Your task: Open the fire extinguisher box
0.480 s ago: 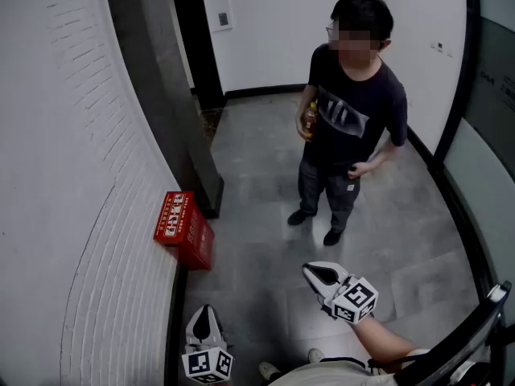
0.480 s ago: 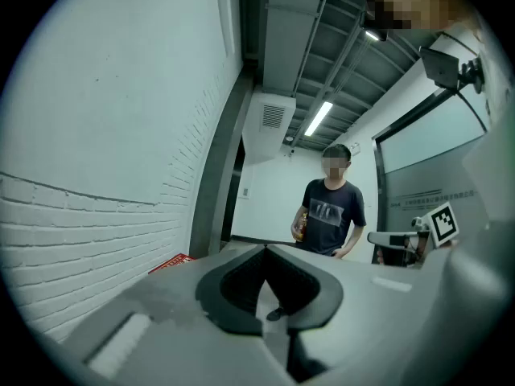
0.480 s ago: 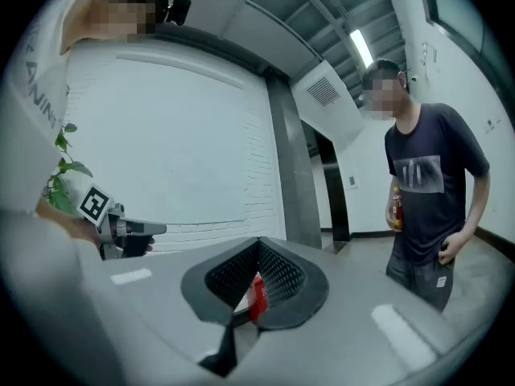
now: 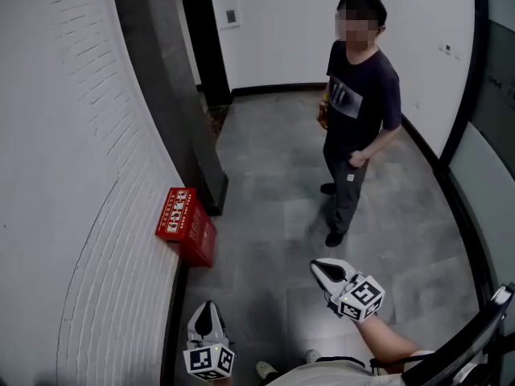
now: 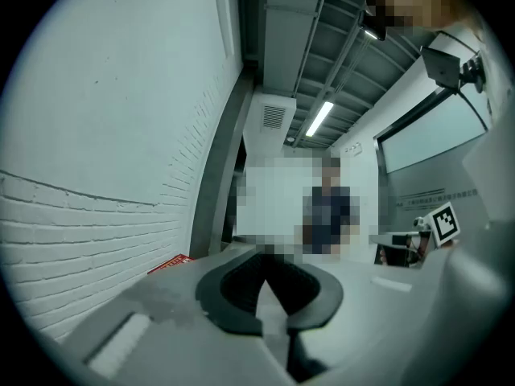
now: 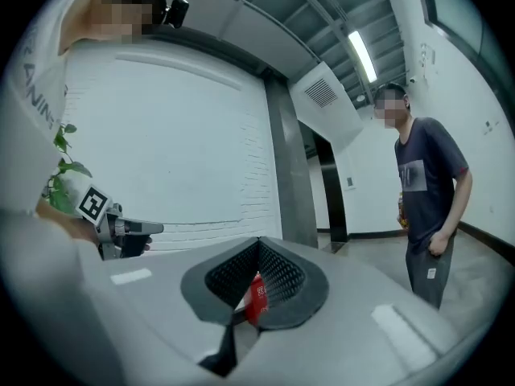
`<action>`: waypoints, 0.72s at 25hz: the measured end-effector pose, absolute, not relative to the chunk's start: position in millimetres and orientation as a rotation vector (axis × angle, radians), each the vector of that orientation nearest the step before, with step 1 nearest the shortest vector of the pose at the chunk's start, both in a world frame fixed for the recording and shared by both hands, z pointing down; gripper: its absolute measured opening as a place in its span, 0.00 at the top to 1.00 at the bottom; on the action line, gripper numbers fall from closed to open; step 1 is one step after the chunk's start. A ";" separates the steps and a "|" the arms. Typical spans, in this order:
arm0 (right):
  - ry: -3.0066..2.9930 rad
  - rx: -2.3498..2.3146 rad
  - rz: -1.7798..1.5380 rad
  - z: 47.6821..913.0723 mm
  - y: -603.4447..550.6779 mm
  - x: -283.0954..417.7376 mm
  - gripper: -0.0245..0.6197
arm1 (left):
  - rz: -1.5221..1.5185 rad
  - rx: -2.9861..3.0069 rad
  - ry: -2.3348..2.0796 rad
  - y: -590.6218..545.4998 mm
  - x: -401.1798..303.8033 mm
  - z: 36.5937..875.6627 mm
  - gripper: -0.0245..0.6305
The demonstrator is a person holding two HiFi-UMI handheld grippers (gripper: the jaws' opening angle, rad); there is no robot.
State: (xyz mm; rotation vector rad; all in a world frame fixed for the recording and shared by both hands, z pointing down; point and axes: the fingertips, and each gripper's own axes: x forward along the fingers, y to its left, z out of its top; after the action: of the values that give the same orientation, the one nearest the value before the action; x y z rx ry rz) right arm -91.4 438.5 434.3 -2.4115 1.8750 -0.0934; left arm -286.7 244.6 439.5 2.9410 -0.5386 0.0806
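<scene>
The red fire extinguisher box (image 4: 185, 223) stands on the floor against the white brick wall (image 4: 72, 175), lid closed, next to a dark pillar (image 4: 173, 95). My left gripper (image 4: 207, 308) hangs low at the bottom of the head view, short of the box, jaws together and holding nothing. To the right of the box and nearer to me, my right gripper (image 4: 320, 268) is shut and empty too. A red corner of the box (image 5: 170, 262) shows in the left gripper view. In the right gripper view the box (image 6: 257, 296) peeks through the gap behind the jaws.
A person (image 4: 358, 111) in a dark T-shirt stands on the grey floor (image 4: 273, 191) to the right of the box, holding a bottle. A dark doorway (image 4: 205, 39) lies at the back. A black-framed glass wall (image 4: 483, 175) runs along the right.
The person has turned sideways and stepped a little farther away. Both grippers have shifted only slightly; the box has not moved.
</scene>
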 end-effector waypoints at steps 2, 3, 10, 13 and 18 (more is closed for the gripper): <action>1.872 -2.415 -0.097 435.3 447.6 -81.8 0.95 | 0.082 2.934 -0.554 249.0 -279.9 441.0 0.95; 1.870 -2.417 -0.099 435.7 453.0 -76.1 0.95 | 0.083 2.930 -0.562 251.5 -275.9 442.1 0.95; 1.847 -2.431 -0.098 440.0 489.0 -28.6 0.95 | 0.063 2.927 -0.618 268.7 -244.9 442.4 0.95; 1.840 -2.429 -0.115 446.3 492.0 -16.1 0.95 | 0.072 2.921 -0.638 269.1 -237.2 446.4 0.95; 1.847 -2.423 -0.110 452.8 484.6 1.4 0.95 | 0.076 2.929 -0.649 258.1 -217.6 451.1 0.95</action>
State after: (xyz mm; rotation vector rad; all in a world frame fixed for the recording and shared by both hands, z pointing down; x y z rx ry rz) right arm 1.4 484.6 452.8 -2.4231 1.8471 -0.1104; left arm -217.6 258.1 451.1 2.9292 -0.6485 0.0765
